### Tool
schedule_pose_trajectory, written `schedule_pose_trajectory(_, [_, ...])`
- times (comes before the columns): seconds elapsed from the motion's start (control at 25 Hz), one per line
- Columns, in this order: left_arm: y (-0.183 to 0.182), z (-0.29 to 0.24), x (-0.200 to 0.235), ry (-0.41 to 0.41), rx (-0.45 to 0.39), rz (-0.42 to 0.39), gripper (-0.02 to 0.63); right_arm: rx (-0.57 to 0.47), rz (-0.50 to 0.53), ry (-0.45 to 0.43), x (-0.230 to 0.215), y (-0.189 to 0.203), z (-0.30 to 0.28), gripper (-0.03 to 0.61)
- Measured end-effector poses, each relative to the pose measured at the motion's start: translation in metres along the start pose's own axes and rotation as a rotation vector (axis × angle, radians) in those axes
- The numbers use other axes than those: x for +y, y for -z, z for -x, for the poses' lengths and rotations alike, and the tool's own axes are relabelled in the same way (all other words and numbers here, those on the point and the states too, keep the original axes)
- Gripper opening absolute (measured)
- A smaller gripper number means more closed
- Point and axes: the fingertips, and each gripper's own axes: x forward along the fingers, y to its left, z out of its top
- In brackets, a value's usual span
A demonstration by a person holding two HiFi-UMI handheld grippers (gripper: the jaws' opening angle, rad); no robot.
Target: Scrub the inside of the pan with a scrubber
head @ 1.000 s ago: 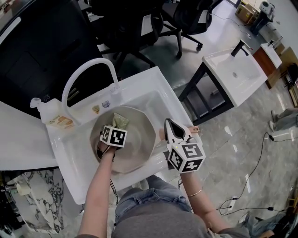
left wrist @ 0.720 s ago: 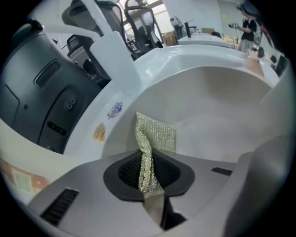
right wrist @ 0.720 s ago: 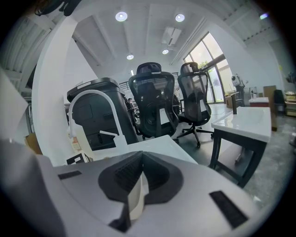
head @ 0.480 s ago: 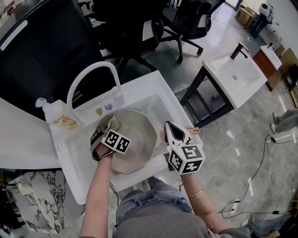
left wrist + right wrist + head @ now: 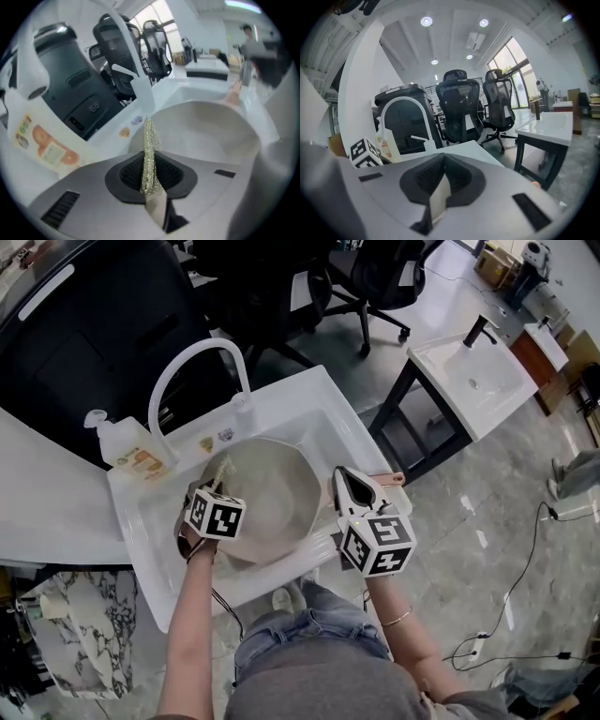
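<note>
Presently both forearms reach forward over one white sink (image 5: 302, 401). One pan (image 5: 281, 495) lies in its basin, with one arched faucet (image 5: 192, 360) and one soap bottle (image 5: 129, 448) behind. The left gripper (image 5: 217, 487) stands at the pan's left rim, jaws clenched on one thin mesh scrubber (image 5: 149, 151) that sticks out edge-on. The right gripper (image 5: 340, 476) sits at the pan's right, over the sink's edge, jaws pressed together on nothing.

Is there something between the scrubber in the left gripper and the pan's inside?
Nothing visible does. The glittery mesh scrubber, clamped in the left gripper, is at the left rim of the round beige pan, whose inside lies open and bare.
</note>
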Motion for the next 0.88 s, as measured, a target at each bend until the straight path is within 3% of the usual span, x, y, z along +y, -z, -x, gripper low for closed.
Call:
schedule_pose_trajectory(0.16, [-0.014, 0.021, -0.04, 0.312, -0.093, 0.302, 0.058, -0.008, -0.012, 0.024, 0.003, 0.004, 0.014, 0.011])
schedule_pose_trajectory(0.28, [-0.025, 0.032, -0.081, 0.517, -0.12, 0.427, 0.06, -0.011, -0.021, 0.043, 0.005, 0.009, 0.025, 0.011])
schedule_pose_trajectory(0.4, [-0.03, 0.041, -0.12, 0.721, -0.09, 0.516, 0.06, -0.015, -0.026, 0.061, 0.006, 0.012, 0.036, 0.011])
schedule_pose_trajectory(0.52, [-0.03, 0.045, -0.142, 0.821, -0.049, 0.539, 0.058, -0.016, -0.036, 0.081, 0.003, 0.016, 0.047, 0.011])
schedule_pose_trajectory(0.68, [-0.015, 0.035, -0.158, 0.865, 0.052, 0.513, 0.058, -0.012, -0.055, 0.096, -0.002, 0.021, 0.057, 0.011])
schedule_pose_trajectory(0.8, [-0.002, 0.022, -0.162, 0.857, 0.135, 0.439, 0.058, -0.014, -0.066, 0.1, -0.005, 0.022, 0.059, 0.011])
schedule_pose_trajectory(0.88, [0.009, 0.013, -0.16, 0.829, 0.193, 0.347, 0.057, -0.013, -0.068, 0.097, -0.005, 0.022, 0.056, 0.011])
